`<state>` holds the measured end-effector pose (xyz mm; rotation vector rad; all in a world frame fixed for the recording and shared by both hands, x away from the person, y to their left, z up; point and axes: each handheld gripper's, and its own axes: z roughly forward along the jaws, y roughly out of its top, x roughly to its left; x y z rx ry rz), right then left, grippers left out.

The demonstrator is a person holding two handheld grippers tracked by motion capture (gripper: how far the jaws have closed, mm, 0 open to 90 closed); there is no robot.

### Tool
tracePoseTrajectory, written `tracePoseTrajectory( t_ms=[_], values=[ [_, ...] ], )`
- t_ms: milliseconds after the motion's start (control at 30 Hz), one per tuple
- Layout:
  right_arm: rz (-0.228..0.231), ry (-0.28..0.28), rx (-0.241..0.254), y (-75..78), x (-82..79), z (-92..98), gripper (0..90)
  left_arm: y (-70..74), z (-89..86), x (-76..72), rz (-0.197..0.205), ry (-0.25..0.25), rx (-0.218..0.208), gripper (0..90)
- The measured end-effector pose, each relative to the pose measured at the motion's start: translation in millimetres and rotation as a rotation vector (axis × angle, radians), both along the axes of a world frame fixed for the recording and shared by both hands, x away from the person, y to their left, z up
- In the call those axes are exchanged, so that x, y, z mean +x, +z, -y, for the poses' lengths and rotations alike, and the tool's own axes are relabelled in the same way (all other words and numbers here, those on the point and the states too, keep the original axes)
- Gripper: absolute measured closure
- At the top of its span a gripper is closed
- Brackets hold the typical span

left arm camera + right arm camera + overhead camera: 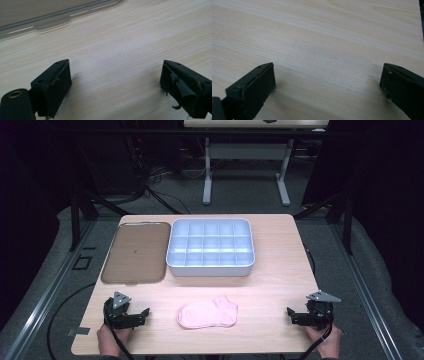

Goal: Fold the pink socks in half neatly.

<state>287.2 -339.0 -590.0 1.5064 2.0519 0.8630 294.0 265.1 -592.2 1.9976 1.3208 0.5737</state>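
A pink sock [207,313] lies flat near the front edge of the bench [280,270], about midway between the two tongs and touching neither. The left tongs [144,312] rest on the bench just beside the sock's toe end, jaws spread wide with bare wood between them. The right tongs [291,313] sit well apart from the sock toward the bench's right edge, likewise released and empty. In the left gripper view, the torn padding on the left tongs [115,85] hangs in shreds from one jaw, and the rim of the brown lid [37,17] is cut off at the top. Behind the sock stands a pale divided box [210,248], with the flat brown lid just beside it. No writing or label can be read anywhere. The hands are cut off at the bottom edge of the high view.
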Motion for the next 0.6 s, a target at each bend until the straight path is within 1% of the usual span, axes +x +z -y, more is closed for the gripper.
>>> tracePoseTrajectory(
  t_ms=[133,600],
  values=[
    [0.002,0.000,-0.001,-0.1,1.0,0.3,0.0,0.0,0.0,0.0,0.000,0.000,0.000,9.8],
    [0.000,-0.027,-0.004,0.2,4.9,0.6,0.0,0.0,0.5,-0.1,0.000,0.005,0.001,9.9]
  ],
)
